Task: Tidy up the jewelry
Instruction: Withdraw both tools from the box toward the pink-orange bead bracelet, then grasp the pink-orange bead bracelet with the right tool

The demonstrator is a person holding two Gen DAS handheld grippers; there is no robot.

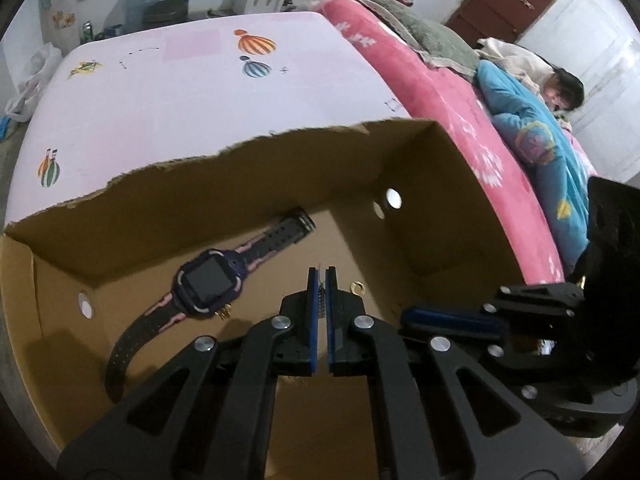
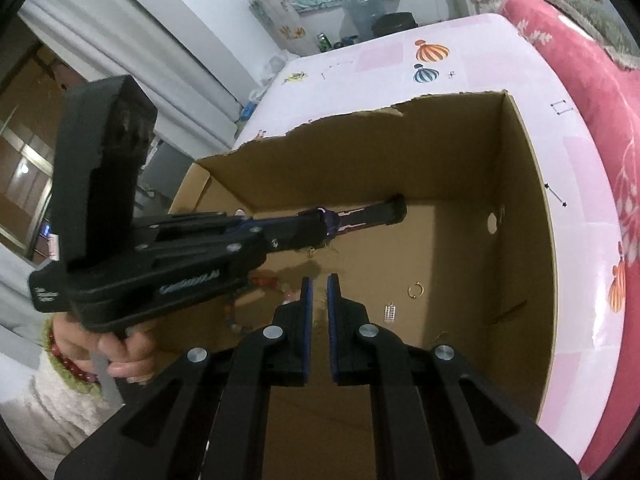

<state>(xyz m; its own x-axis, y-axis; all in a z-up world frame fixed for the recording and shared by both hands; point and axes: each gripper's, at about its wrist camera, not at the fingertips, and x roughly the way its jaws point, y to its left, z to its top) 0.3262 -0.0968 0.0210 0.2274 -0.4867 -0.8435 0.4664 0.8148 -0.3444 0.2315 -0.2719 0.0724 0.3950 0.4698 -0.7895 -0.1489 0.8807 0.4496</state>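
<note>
A: How is the left gripper [image 1: 319,276] found?

B: Its blue pads [image 1: 310,312] are drawn almost together, and a small silvery chain piece [image 1: 319,294] is pinched between them. It is held inside the cardboard box [image 1: 460,208].

A: What is seen around it?

B: A smartwatch [image 1: 210,280] is laid on the box floor to the left of the tips, its strap running up toward the far wall. A small gold piece [image 1: 225,312] lies just by the watch's lower edge, and a gold ring [image 1: 357,289] is seen just right of the tips.

A: And the right gripper [image 2: 319,284]?

B: Its jaws are parted by a narrow gap, and nothing is seen between them. A beaded bracelet [image 2: 256,304] is spread on the floor to its left, partly covered by the other tool. To its right a gold hoop [image 2: 416,291] lies, and near that a small silver charm [image 2: 390,313].

A: Is the box on anything?

B: It is set on a pink tablecloth [image 1: 160,92] printed with balloons.
</note>
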